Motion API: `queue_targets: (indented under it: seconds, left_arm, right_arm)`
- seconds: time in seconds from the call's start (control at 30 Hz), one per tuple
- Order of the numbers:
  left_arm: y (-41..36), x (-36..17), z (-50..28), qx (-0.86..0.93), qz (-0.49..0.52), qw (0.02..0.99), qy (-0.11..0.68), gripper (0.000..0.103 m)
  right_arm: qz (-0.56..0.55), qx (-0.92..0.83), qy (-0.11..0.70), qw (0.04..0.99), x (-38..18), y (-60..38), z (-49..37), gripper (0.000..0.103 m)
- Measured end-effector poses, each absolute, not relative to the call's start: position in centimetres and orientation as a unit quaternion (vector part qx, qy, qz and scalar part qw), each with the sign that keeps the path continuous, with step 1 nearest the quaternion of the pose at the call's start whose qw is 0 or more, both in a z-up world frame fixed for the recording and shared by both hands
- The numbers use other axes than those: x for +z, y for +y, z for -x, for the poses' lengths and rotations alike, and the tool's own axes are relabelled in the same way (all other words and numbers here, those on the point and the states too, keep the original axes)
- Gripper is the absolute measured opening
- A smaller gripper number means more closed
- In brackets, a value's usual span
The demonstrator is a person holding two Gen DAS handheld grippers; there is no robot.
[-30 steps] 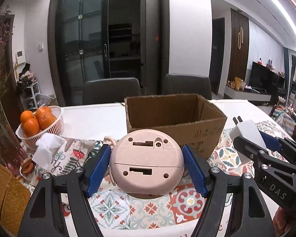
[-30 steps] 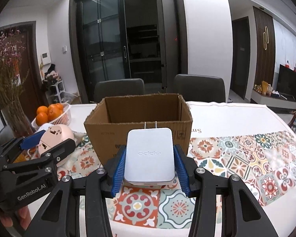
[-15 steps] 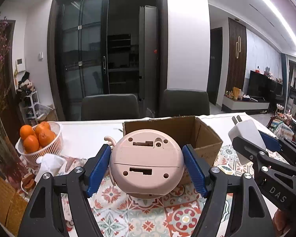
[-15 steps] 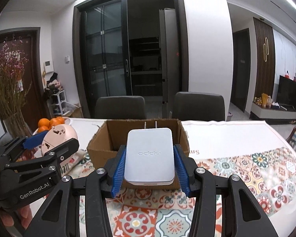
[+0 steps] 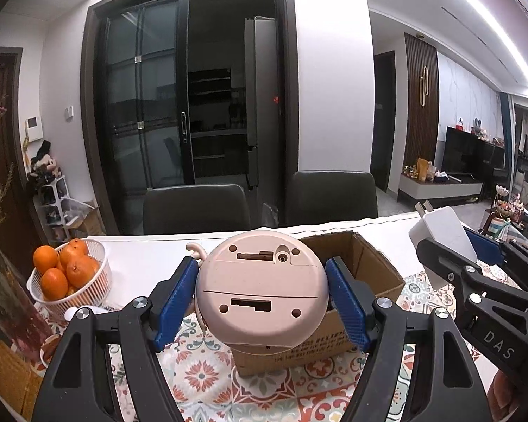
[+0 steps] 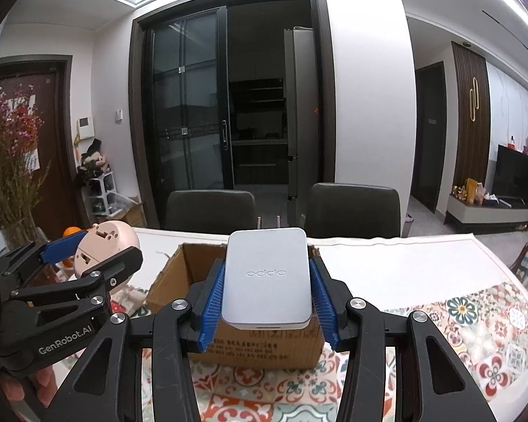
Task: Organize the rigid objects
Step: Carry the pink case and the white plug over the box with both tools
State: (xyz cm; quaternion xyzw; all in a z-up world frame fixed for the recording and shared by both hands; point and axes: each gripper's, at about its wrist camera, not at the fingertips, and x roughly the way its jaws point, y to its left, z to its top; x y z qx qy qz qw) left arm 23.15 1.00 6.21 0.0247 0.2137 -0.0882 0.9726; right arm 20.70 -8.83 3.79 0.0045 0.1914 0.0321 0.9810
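Your left gripper (image 5: 262, 297) and right gripper (image 6: 266, 302) share black linkage frames, silver screws, ribbed blue pads (image 6: 213, 307), with white "GenRobot.AI" and "DAS" lettering.

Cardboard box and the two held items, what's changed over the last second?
Both tongs rose: the cardboard box now sits lower in each wrist view, and more of its open inside shows. The left tongs lifted the round pink device; the right tongs lifted the white charger. Nothing was picked up or let go. Both grips, the box and the basket of oranges stayed as they were.
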Motion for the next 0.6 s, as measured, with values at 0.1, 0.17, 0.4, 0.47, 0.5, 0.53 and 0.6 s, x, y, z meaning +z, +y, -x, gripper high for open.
queue_targets:
  seconds: [0.1,0.17,0.4,0.47,0.5,0.53,0.6]
  left_arm:
    - [0.7,6.4,-24.2,-0.088,-0.027,0.972,0.216,0.074]
    - [0.6,6.6,-24.9,-0.091,-0.028,0.972,0.217,0.074]
    - [0.0,6.6,-27.6,-0.098,-0.026,0.967,0.232,0.074]
    - [-0.1,6.3,-28.4,-0.099,-0.024,0.965,0.24,0.074]
    - [-0.1,6.2,-28.8,-0.1,-0.023,0.964,0.244,0.074]
    - [-0.2,6.0,-29.3,-0.1,-0.022,0.963,0.249,0.074]
    - [-0.1,5.7,-30.0,-0.099,-0.021,0.961,0.257,0.074]
  right_arm:
    - [-0.003,0.032,0.193,0.981,4.0,-9.0,-21.6,0.047]
    - [-0.002,0.031,0.196,0.98,4.1,-9.0,-22.1,0.047]
    - [-0.014,0.036,0.216,0.976,3.6,-9.6,-24.7,0.047]
    - [-0.017,0.038,0.222,0.974,3.4,-9.9,-25.5,0.047]
    - [-0.019,0.039,0.226,0.973,3.3,-9.9,-26.0,0.047]
    - [-0.02,0.04,0.23,0.972,3.2,-10.0,-26.4,0.047]
    - [-0.02,0.041,0.237,0.971,2.9,-10.1,-27.4,0.047]
